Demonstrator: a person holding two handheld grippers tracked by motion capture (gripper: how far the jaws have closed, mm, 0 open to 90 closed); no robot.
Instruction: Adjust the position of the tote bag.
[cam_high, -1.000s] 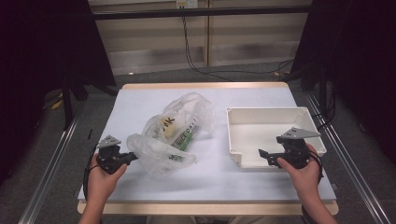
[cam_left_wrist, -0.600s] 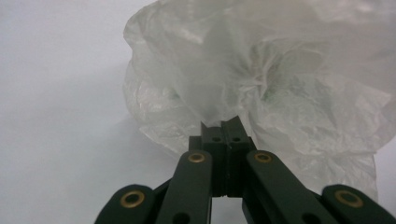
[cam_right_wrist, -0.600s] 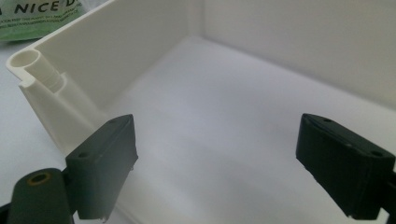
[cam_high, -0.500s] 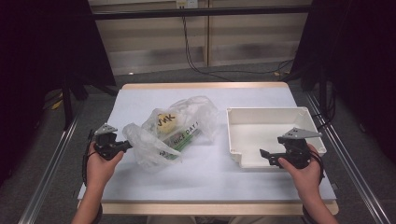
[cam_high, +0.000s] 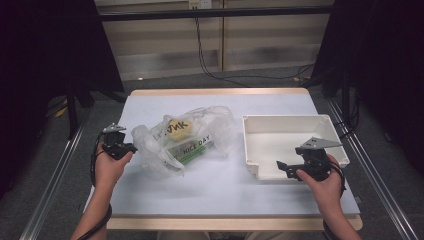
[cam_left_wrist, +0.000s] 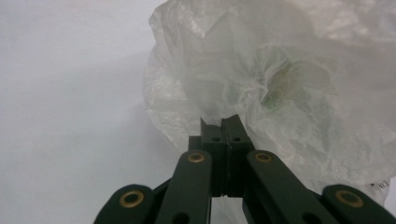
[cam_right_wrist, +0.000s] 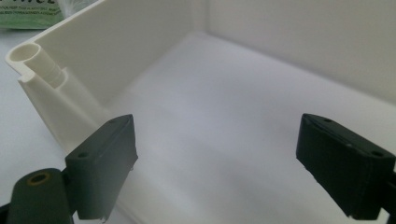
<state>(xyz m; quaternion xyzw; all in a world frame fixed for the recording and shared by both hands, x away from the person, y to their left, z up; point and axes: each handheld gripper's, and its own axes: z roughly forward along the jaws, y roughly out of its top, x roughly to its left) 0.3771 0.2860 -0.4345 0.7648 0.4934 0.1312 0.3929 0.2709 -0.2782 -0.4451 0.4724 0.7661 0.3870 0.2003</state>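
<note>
Loosely crumpled, the clear bag (cam_high: 187, 137) lay at the table's (cam_high: 200, 190) centre, holding a yellow round item (cam_high: 175, 129) and a green-labelled packet (cam_high: 192, 149). At three o'clock from it stood the white bin (cam_high: 260, 125), its floor bare. The left gripper (cam_high: 129, 148), at nine o'clock from the bag, had its jaws pressed together on the bag's edge film (cam_left_wrist: 205, 109). The right gripper (cam_high: 285, 166) hovered over the bin's near wall, jaws wide apart and holding nothing; its own view looked into the bin (cam_right_wrist: 116, 51). Bare tabletop ran along the six o'clock edge between both hands.
</note>
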